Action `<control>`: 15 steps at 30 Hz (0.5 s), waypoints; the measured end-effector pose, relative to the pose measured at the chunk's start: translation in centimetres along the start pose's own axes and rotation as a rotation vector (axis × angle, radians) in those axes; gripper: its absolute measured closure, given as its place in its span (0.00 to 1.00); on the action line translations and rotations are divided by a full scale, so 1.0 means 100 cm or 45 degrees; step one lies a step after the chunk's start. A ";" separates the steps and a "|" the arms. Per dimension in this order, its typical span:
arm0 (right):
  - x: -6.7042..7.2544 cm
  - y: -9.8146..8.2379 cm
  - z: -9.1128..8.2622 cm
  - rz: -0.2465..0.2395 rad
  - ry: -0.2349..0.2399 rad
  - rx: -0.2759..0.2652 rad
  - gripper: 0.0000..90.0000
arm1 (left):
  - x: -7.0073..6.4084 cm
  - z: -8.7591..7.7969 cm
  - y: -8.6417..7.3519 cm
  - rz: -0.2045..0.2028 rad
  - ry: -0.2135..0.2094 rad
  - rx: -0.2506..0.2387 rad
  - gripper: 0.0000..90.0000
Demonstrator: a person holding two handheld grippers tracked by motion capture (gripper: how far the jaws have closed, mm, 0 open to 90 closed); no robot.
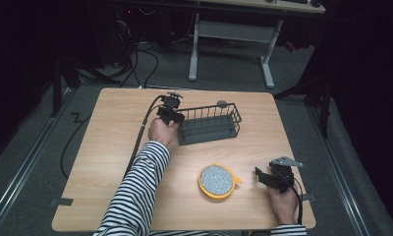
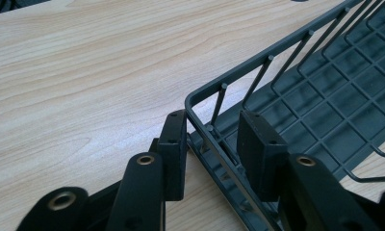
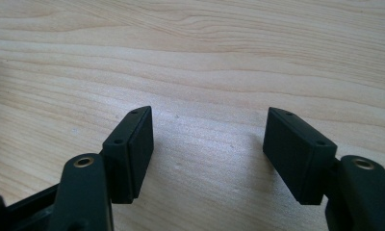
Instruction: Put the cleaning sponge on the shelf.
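A dark grey wire dish rack point(image 1: 209, 125) stands on the wooden table point(image 1: 116, 147) toward the back middle. My left gripper point(image 1: 177, 119) is at its left end. In the left gripper view that gripper point(image 2: 212, 144) straddles the rack's point(image 2: 325, 110) end wall near a corner, one pad outside and one inside, both closing against the wire. My right gripper point(image 1: 263, 175) rests low at the table's front right. In the right gripper view it point(image 3: 207, 149) stands open over bare wood with nothing between its pads.
A round yellow-rimmed disc with a speckled grey top point(image 1: 216, 180) lies at the front middle, just left of the right gripper. A small grey round piece point(image 1: 222, 103) sits at the rack's far rim. Cables trail off the table's left side.
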State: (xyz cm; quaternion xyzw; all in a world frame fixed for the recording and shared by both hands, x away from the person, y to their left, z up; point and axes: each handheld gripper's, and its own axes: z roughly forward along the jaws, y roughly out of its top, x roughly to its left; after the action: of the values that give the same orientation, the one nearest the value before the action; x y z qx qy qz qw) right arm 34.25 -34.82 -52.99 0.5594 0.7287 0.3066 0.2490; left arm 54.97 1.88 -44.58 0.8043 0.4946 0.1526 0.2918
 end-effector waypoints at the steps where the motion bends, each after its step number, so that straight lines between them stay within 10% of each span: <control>1: 0.000 0.000 0.000 -0.001 0.000 0.000 0.39 | 0.001 0.000 0.000 -0.001 -0.001 -0.002 0.72; 15: 0.000 0.000 0.000 -0.002 -0.001 0.000 0.39 | 0.007 -0.006 -0.009 -0.014 -0.013 -0.004 0.75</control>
State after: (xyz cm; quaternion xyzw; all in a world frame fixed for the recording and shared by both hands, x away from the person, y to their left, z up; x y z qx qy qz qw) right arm 34.24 -34.82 -53.00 0.5590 0.7290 0.3063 0.2496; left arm 54.40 3.02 -44.73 0.8019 0.4972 0.1476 0.2965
